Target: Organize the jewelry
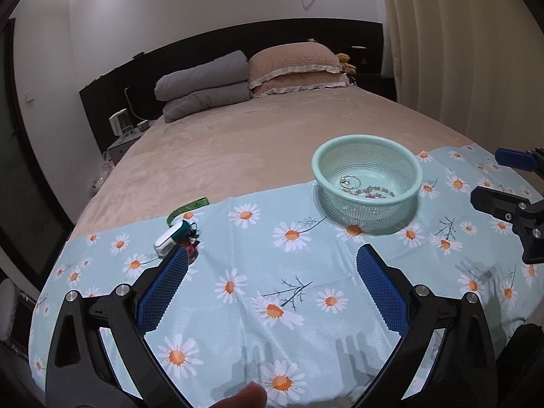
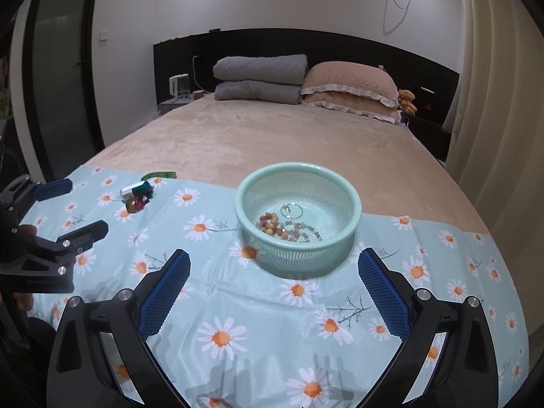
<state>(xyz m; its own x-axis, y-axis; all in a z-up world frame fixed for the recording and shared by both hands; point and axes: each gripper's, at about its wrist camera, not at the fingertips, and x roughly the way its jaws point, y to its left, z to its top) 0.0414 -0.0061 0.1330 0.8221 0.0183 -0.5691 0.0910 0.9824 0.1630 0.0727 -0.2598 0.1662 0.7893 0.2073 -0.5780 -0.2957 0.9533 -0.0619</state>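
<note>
Count: one mesh basket (image 2: 298,217) holding two beaded bracelets (image 2: 270,222) and one thin ring-shaped piece (image 2: 291,210). One daisy-print cloth (image 2: 272,323). Outside basket: one green band (image 2: 159,174), one white-teal case (image 2: 136,188), one red ornament (image 2: 136,203). Two pillows (image 2: 350,88).

In the left wrist view, the left gripper's finger (image 1: 171,282) covers part of a small red ornament (image 1: 191,247) near the left edge of the daisy cloth (image 1: 306,306). The right gripper (image 1: 503,183) is cut off by the right picture edge. The silver piece (image 2: 291,209) in the basket (image 2: 346,221) is too small to identify.
</note>
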